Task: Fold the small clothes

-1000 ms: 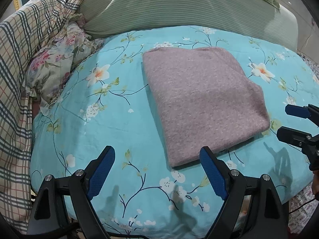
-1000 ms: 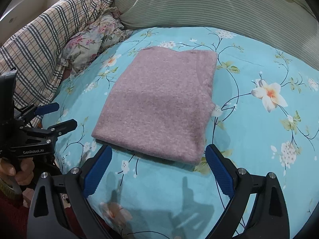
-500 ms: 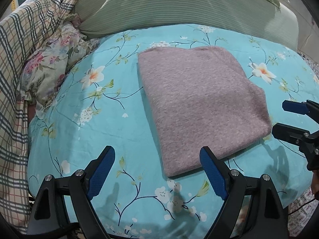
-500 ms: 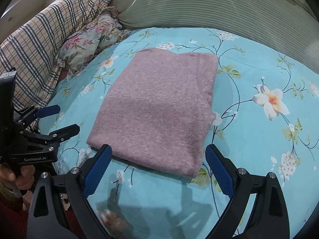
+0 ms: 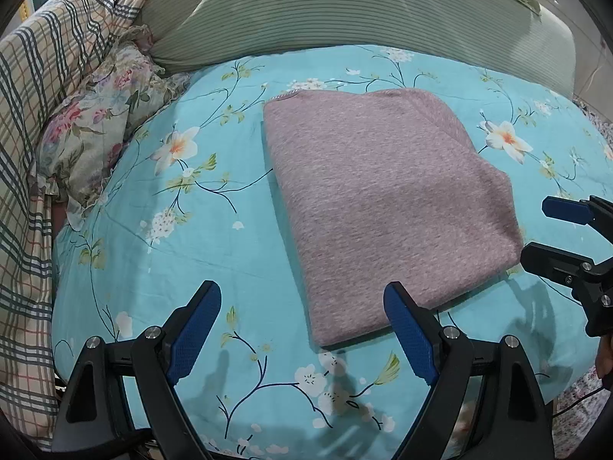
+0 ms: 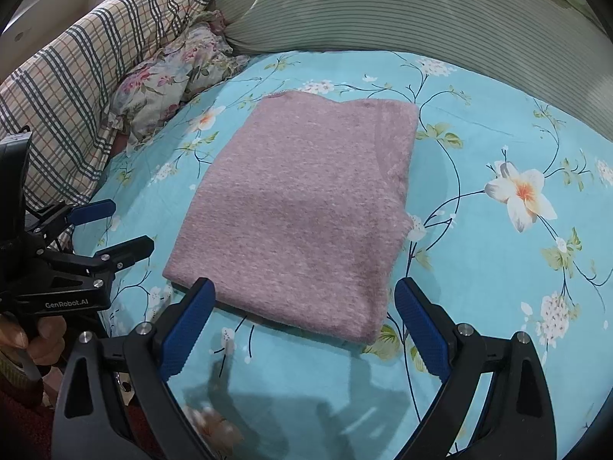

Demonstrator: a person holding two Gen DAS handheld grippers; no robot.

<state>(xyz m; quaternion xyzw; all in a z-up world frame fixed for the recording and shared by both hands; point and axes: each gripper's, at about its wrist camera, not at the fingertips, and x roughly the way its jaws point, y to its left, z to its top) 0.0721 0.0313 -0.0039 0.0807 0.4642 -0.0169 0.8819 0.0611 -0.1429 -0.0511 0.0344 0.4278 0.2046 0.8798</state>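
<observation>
Both grippers have crept forward over the last second, so the folded mauve garment (image 5: 387, 211) now sits lower and closer in each wrist view. It lies flat on the blue flowered bed sheet (image 5: 191, 237), a rough rectangle whose long axis runs from the lower centre of the left wrist frame up toward the striped pillow (image 5: 345, 7) at the top.

The left gripper (image 5: 302, 329) hangs wide open and empty, its right finger just short of the garment's near left corner. The right gripper (image 6: 306, 326) is equally wide open with nothing in it, and its fingers bracket the near edge of the garment (image 6: 299, 207), the left finger overlapping that hem in the picture.

Neither appears to touch the cloth. The right gripper seems better centred on the near edge, so it looks the readier for a next fold or lift.
</observation>
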